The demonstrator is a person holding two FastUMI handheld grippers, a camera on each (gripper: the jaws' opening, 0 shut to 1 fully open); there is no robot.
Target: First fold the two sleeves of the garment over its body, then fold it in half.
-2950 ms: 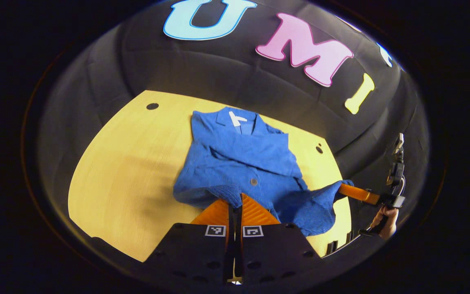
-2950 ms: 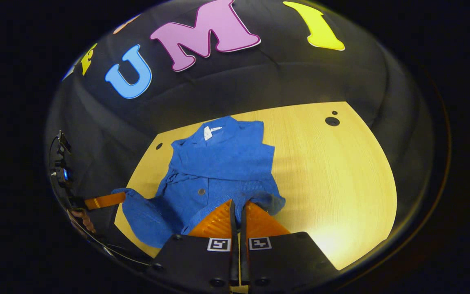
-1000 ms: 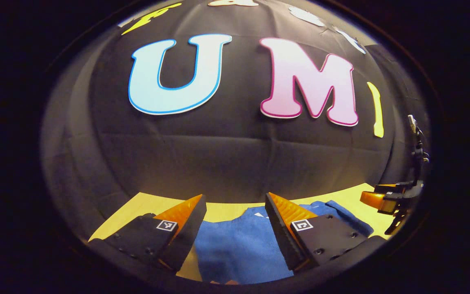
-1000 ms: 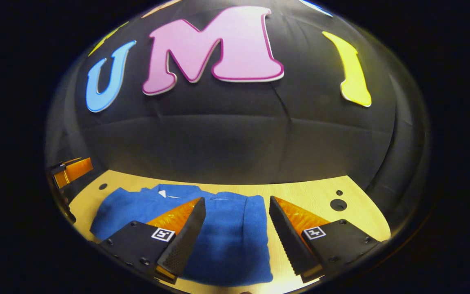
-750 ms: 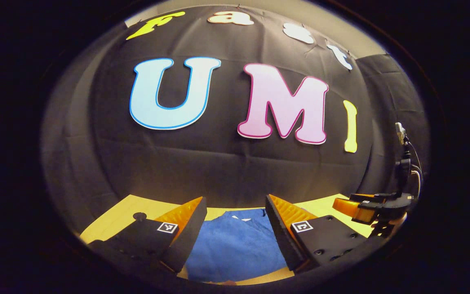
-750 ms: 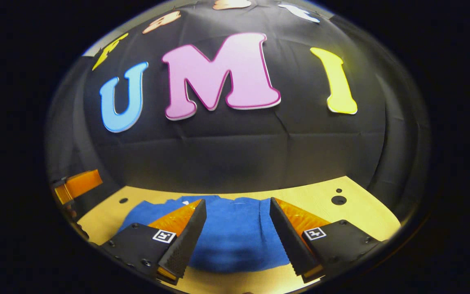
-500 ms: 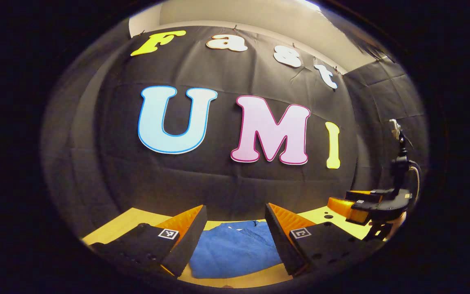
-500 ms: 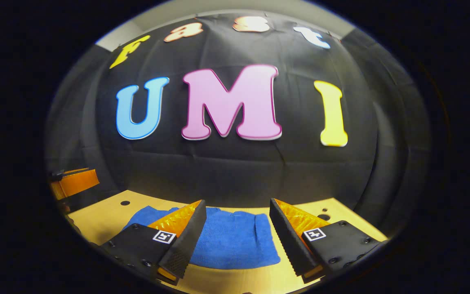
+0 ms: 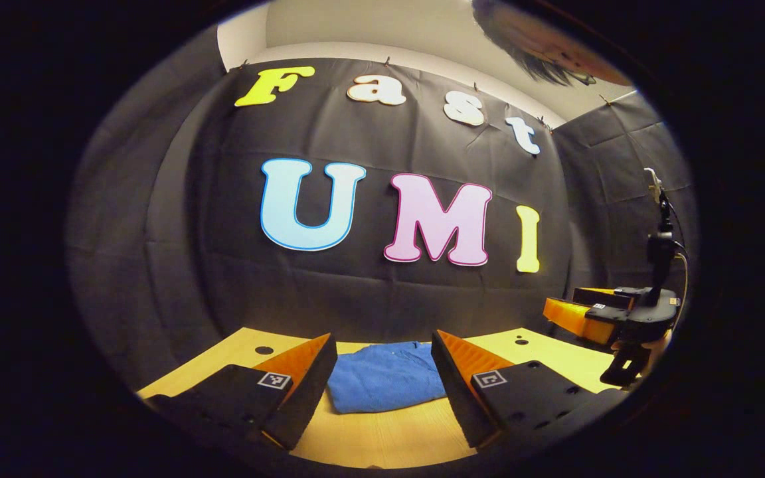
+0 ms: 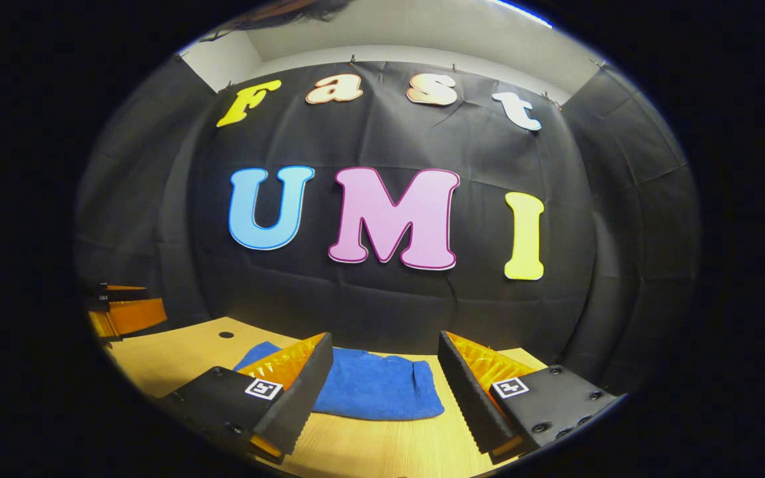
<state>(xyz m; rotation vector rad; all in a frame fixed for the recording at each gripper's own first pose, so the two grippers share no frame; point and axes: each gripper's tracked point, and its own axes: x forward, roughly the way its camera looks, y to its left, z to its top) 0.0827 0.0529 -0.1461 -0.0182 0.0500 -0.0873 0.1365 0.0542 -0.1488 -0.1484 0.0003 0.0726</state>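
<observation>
Blue knitted garment (image 9: 386, 377) lies folded into a compact rectangle on the pale wooden desk (image 9: 382, 435). Left tongs (image 9: 381, 345) wide apart, empty, above desk. Right tongs (image 10: 386, 345) likewise wide, holding nothing.

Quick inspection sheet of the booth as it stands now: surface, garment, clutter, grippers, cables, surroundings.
Surface: wooden table, small round holes near its far edge.
Job's things: blue garment lying folded into a compact bundle, flat on the table.
Clutter: nothing seen.
Grippers: left gripper open, holding nothing; right gripper open, holding nothing; both raised clear of the garment.
Cables: one cable on the right gripper's body.
Surroundings: black cloth wall behind the table.
</observation>
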